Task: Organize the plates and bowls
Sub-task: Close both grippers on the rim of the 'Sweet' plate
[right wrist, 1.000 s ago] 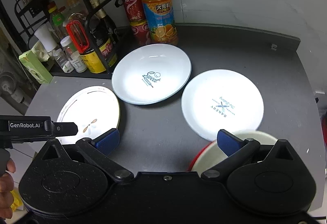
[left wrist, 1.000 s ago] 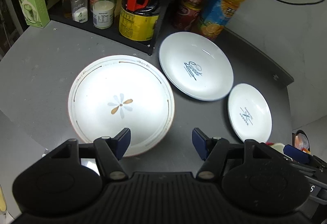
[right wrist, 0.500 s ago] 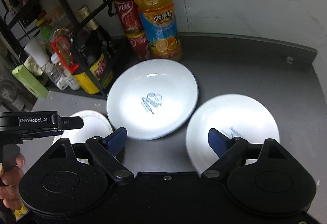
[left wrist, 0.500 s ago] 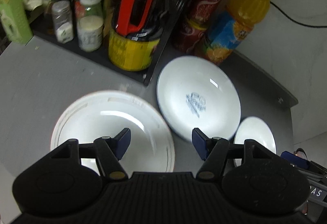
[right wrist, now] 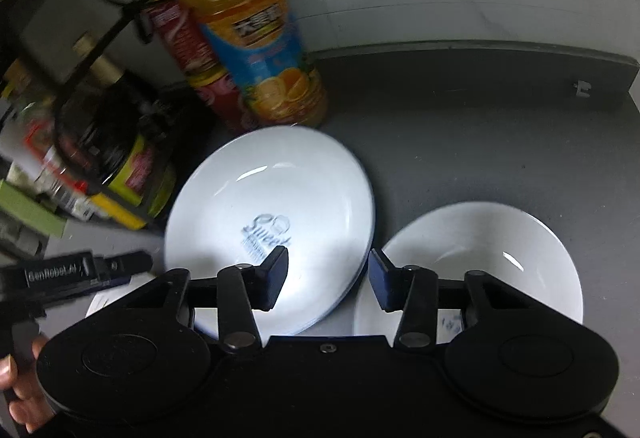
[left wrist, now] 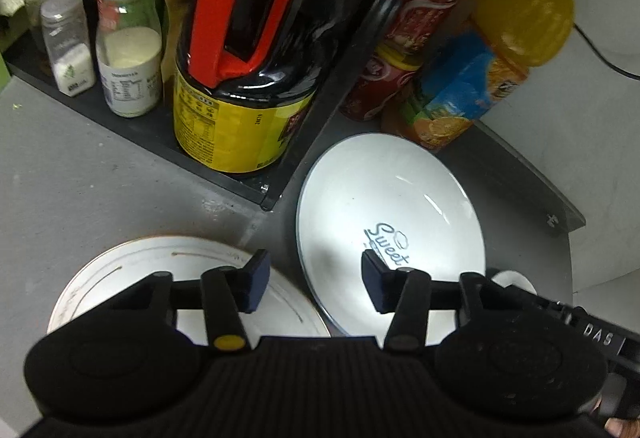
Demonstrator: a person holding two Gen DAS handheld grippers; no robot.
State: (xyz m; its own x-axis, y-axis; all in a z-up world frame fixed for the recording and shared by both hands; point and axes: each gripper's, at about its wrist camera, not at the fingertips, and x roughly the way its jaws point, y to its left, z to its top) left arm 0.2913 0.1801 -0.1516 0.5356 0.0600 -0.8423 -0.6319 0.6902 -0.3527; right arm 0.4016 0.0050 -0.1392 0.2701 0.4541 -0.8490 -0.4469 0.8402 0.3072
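Sweet plate (right wrist: 276, 206) lies ahead of the right gripper's (right wrist: 328, 274) parted fingers.

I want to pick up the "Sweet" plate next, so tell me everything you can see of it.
The Sweet plate is a round, shallow white dish, glossy like glazed ceramic, with a thin blue rim and dark blue "Sweet" script at its centre. It looks empty and lies flat, face up, on the dark grey counter, just in front of the orange juice bottle. Both the left gripper and the right gripper are open at its near edge, not gripping it. Whether neighbouring plates touch it cannot be told.
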